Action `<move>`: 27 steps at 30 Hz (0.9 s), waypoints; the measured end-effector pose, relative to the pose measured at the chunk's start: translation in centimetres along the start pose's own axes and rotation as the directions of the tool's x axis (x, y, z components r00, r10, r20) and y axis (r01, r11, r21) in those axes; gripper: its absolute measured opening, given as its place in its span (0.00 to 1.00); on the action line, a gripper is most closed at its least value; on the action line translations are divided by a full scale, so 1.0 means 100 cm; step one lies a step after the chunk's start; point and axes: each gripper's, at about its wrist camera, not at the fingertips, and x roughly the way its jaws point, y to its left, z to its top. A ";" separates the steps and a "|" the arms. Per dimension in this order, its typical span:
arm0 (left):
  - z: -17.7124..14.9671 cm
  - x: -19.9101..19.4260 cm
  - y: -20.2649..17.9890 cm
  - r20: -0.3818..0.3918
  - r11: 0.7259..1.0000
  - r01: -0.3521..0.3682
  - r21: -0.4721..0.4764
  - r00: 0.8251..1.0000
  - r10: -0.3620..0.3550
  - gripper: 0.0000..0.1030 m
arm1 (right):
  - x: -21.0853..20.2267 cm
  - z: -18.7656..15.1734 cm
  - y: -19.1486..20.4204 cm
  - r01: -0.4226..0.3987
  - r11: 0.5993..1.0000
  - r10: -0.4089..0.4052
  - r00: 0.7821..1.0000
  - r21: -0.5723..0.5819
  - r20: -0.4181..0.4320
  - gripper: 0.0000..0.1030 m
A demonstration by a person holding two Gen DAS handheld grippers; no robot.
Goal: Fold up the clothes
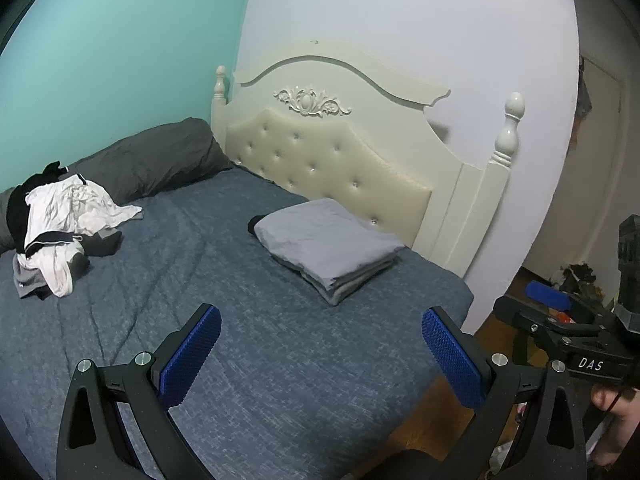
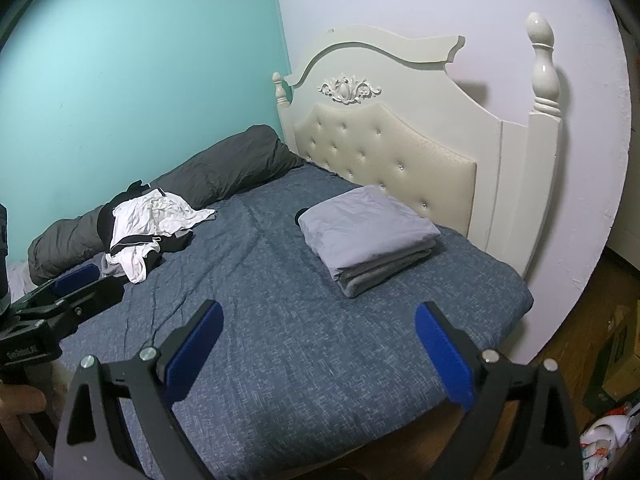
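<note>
Both tongs are hanging spread wide with nothing between their blue pads, and you are holding them above the near part of the bed. Your left gripper is hovering over the blue bedspread at about 6 o'clock in its own view, jaws far apart. Your right gripper is doing the same in its view, with the bed's near edge and a strip of wooden floor showing beneath it.

An unfolded pile of clothes, white and black with some grey, is lying crumpled at 9 o'clock, just beside a dark grey pillow that is running along the teal wall. A neatly folded grey stack is sitting at roughly 1 o'clock, near the cream tufted headboard, well apart from the pile.

From the left wrist view, your right gripper is showing at 3 o'clock; from the right wrist view, your left gripper is showing at 9 o'clock.
</note>
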 end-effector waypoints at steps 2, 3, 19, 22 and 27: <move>0.000 -0.001 0.000 -0.001 1.000 0.007 -0.006 1.000 -0.007 1.00 | -0.001 0.000 0.001 -0.001 1.000 0.001 1.000 -0.002 0.000 0.94; 0.000 -0.001 0.001 -0.003 1.000 0.012 -0.009 1.000 -0.012 1.00 | -0.001 -0.001 0.001 -0.001 1.000 0.001 1.000 -0.003 0.000 0.94; -0.001 -0.003 0.005 -0.012 1.000 0.008 -0.024 1.000 -0.008 1.00 | -0.003 -0.003 0.005 0.000 1.000 0.000 1.000 -0.013 0.005 0.94; -0.001 -0.005 0.004 -0.006 1.000 -0.007 -0.016 1.000 0.007 1.00 | -0.005 -0.002 0.005 0.004 1.000 -0.004 1.000 -0.014 0.012 0.95; -0.001 -0.006 0.002 -0.004 1.000 -0.008 -0.006 1.000 0.008 1.00 | -0.007 -0.001 0.006 0.008 1.000 -0.007 1.000 -0.014 0.016 0.96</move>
